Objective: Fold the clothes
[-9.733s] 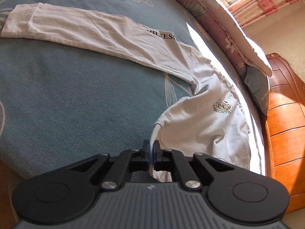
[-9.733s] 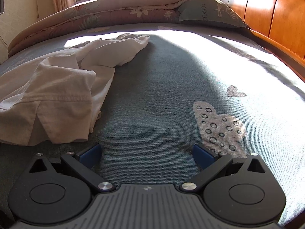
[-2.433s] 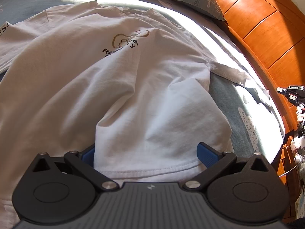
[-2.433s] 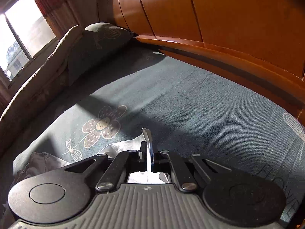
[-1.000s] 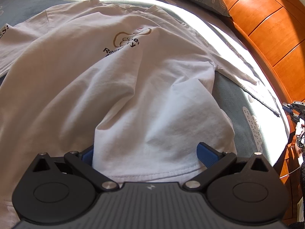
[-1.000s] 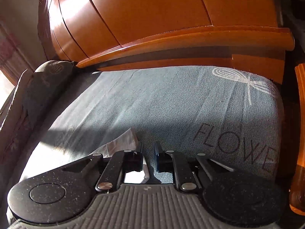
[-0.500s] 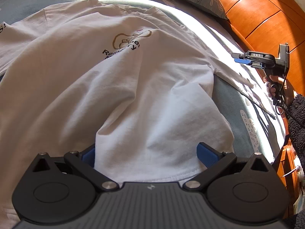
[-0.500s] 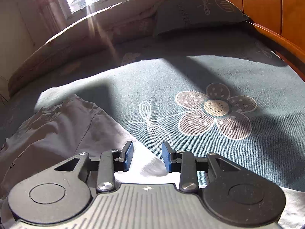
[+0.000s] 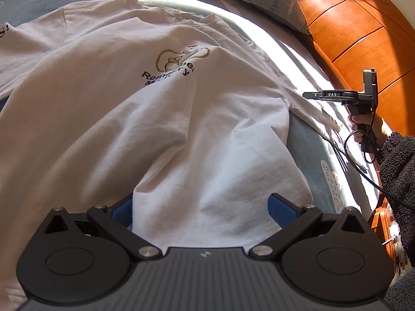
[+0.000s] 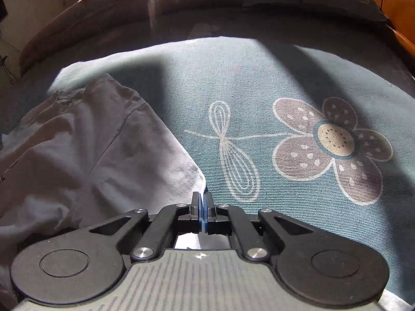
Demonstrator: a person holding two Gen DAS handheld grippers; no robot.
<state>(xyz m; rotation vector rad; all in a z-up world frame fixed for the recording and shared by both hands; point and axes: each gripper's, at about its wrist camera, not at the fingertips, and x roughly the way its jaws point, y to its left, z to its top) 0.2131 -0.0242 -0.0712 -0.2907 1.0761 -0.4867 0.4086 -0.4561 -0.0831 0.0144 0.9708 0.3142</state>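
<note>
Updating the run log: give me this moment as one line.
left gripper: open over white T-shirt | right gripper: shut at sleeve edge | bed sheet

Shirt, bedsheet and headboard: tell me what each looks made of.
Shirt: thin white knit, probably cotton jersey; matte, falls in soft creases, with a stitched hem and a printed logo.
Bedsheet: teal woven cloth, likely cotton; a fine weave grain shows, matte, with printed flowers.
Headboard: orange-brown wood, or a wood veneer; glossy lacquer catches sunlight, and the panels show grooves and a carved edge.
</note>
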